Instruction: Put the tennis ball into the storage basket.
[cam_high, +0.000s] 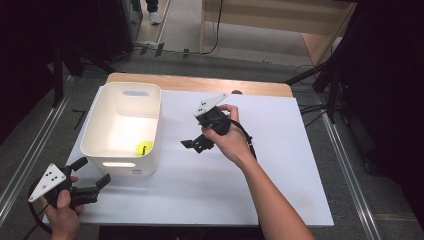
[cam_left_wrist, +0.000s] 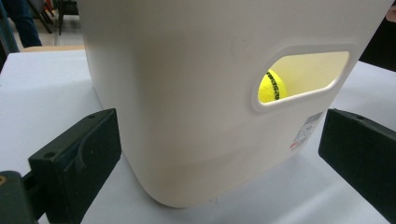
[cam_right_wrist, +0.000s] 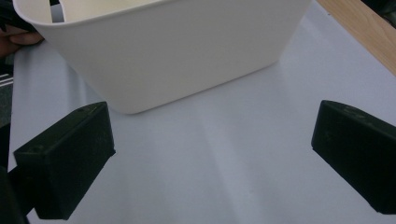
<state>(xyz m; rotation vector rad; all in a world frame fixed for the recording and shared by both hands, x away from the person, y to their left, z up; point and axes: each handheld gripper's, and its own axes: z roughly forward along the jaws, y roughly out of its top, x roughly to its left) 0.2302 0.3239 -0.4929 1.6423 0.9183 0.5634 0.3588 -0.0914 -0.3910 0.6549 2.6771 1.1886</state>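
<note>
Your high view looks forward and down from above your side of the tabletop (cam_high: 280, 165), taking in the whole white surface from well back. Your left gripper view sits low and very close to the white bin (cam_left_wrist: 187, 116), facing its handle-slot wall. Your right gripper view looks along the tabletop (cam_right_wrist: 224, 158) toward another wall of that bin (cam_right_wrist: 177, 51), slightly farther off. All three views share the bin (cam_high: 122, 130).
</note>
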